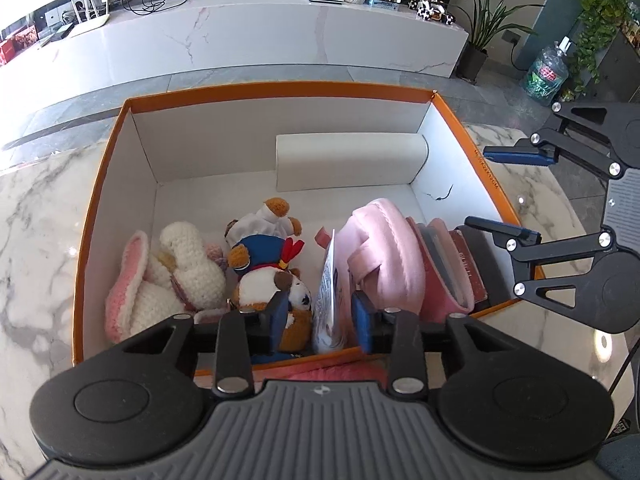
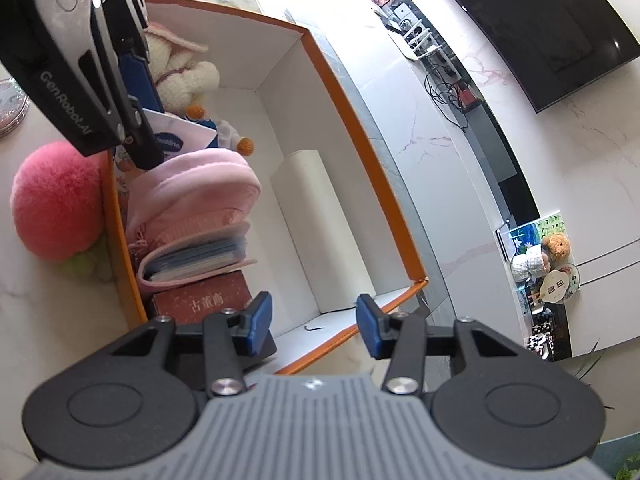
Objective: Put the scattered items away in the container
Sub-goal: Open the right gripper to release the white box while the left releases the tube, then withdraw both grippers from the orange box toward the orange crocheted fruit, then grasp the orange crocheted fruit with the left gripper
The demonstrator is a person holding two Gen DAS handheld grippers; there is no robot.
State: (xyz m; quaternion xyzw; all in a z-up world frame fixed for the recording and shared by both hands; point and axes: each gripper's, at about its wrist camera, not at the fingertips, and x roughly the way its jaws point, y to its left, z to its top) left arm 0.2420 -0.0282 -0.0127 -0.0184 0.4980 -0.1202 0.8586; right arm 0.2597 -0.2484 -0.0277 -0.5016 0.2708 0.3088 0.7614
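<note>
The orange box (image 1: pixel 280 90) with white walls holds a crochet bunny (image 1: pixel 188 268), a dog plush (image 1: pixel 272 280), a pink pouch (image 1: pixel 384 256), a pink card wallet (image 1: pixel 444 272) and a dark red box (image 1: pixel 472 264). A flat white packet (image 1: pixel 328 304) stands on edge between the spread jaws of my left gripper (image 1: pixel 322 320); the pads do not press it. My right gripper (image 2: pixel 314 322) hangs open over the box's right rim (image 2: pixel 352 120), empty. A pink peach plush (image 2: pixel 56 200) lies on the table outside the box, beside my left gripper (image 2: pixel 144 116).
A white foam block (image 1: pixel 348 160) leans on the box's far wall. The box sits on a marble table (image 1: pixel 36 220). A glittery round dish (image 2: pixel 12 100) lies near the peach. Beyond stand a white counter (image 1: pixel 240 40), potted plants (image 1: pixel 480 28) and a water bottle (image 1: pixel 546 72).
</note>
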